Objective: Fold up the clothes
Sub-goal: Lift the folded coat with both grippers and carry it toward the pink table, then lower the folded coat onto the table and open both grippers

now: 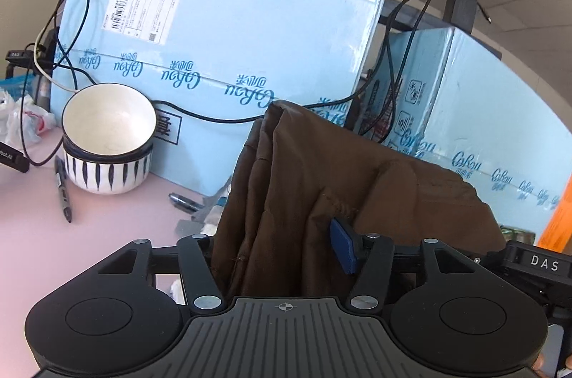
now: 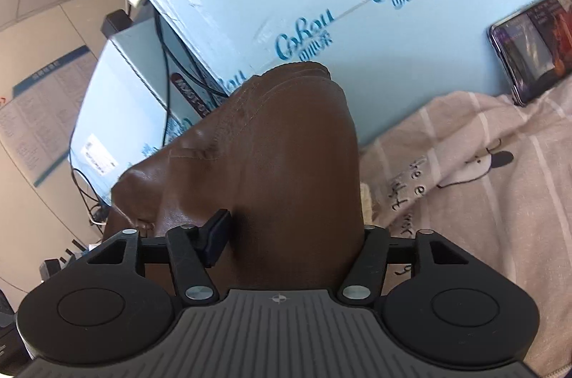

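A brown garment (image 1: 304, 185) is bunched between the jaws of my left gripper (image 1: 282, 242), which is shut on it and holds it up off the pink table (image 1: 107, 235). One blue pad (image 1: 343, 245) shows; the other is hidden under cloth. In the right wrist view the same brown garment (image 2: 286, 156) fills the jaws of my right gripper (image 2: 289, 235), shut on it. One dark pad (image 2: 216, 238) shows at the left. The cloth drapes over both grippers and hides what lies below.
A striped bowl (image 1: 107, 142), a marker (image 1: 63, 192) and a second pen (image 1: 184, 202) lie on the table. Light blue cartons (image 1: 232, 56) with cables stand behind. A beige striped garment (image 2: 482, 181) lies at the right, with a phone (image 2: 532, 45) leaning on a carton.
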Demonstrator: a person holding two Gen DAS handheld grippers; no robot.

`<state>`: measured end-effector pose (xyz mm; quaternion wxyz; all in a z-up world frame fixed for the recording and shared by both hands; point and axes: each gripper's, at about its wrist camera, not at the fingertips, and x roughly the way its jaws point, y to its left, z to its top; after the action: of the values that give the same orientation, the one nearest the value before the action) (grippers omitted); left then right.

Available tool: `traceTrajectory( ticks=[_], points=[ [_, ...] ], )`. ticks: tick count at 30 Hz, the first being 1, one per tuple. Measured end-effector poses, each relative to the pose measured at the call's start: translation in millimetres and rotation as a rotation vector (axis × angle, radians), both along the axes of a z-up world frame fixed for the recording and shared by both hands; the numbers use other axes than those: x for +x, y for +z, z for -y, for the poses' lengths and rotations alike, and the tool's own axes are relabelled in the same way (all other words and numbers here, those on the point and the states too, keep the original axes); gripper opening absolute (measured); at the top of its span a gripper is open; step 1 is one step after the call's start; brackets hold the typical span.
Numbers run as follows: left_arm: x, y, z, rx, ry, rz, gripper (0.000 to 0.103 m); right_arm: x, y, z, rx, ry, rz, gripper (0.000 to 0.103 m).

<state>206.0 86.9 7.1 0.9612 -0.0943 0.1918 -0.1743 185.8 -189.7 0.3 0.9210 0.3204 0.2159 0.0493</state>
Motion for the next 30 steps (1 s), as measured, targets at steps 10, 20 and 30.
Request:
traceTrajectory(
  ticks=[10, 20, 30],
  points=[
    [-16, 8, -11, -0.038, 0.086, 0.088, 0.093, -12, 12, 0, -0.018, -0.012, -0.046, 0.082],
    [-63, 35, -2, -0.14, 0.099, 0.201, 0.103, -74, 53, 29, -0.098, -0.1, 0.056, 0.103],
    [-136, 47, 50, -0.112, 0.063, 0.284, 0.103, -145, 63, 52, -0.267, -0.149, 0.098, 0.103]
  ],
)
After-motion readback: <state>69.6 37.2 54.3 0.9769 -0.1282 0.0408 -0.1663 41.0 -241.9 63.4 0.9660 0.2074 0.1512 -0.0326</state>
